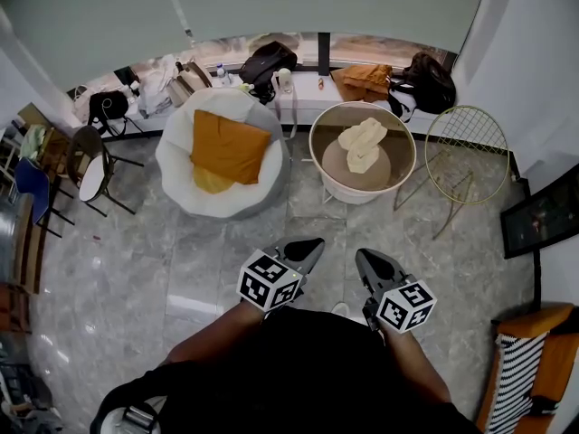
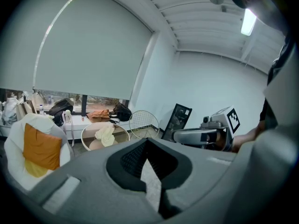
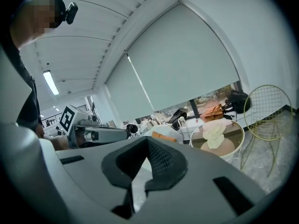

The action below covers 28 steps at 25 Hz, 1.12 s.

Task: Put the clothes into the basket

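The floor [image 1: 181,269] is polished grey marble tile. A grey roller blind [image 1: 317,3] covers the far window down to a cluttered white sill [image 1: 303,107]. A white armchair [image 1: 172,165] with an orange cushion [image 1: 226,147] stands far left, and a gold wire frame [image 1: 466,138] far right.

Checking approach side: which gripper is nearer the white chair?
Left. The left gripper is just below-right of the chair in the head view; the right gripper sits farther right, below the basket.

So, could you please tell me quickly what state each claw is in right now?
Left claw: closed, holding nothing.
Right claw: closed, holding nothing.
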### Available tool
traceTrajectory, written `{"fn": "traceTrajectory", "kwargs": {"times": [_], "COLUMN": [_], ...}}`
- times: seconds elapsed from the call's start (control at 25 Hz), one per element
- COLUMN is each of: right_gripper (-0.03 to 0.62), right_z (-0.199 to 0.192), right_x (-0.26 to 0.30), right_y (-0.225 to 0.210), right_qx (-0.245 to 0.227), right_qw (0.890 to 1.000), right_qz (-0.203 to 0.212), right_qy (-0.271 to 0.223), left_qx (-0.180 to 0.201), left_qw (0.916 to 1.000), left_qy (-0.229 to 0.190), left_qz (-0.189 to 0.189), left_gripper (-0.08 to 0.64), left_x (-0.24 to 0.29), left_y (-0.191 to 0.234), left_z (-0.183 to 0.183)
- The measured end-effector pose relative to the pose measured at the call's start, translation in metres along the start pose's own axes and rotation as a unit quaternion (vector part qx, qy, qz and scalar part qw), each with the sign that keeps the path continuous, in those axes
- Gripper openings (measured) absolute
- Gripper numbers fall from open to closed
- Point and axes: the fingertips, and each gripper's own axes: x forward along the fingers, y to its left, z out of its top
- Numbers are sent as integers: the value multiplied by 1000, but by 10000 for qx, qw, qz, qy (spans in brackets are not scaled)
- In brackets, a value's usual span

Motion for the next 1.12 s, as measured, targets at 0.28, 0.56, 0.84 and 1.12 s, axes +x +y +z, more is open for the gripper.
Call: {"fn": "traceTrajectory", "kwargs": {"times": [0.28,0.56,0.84,1.12], "right_gripper": [14,14,14,14], "right_z": [3,5,-3,-6], "right_x": [-34,-61,-66,-61], "right_y": [-39,-73,-89,-106], "right_qx": [45,-27,137,333], "right_qw": [9999,9996,9991,9988], "right_qz": [82,200,316,277], "right_qy": [57,190,247,232], "left_qx": [-57,-26,-129,-241], "left_qw": [9999,9995,9989,9977], "left_qy": [25,120,299,538], "left_qz": [106,281,342,340], "left_gripper": [0,0,0,0], "left_x": [40,78,92,99], "left_y": [-32,-62,-70,-62], "left_z": [3,3,-5,-16]}}
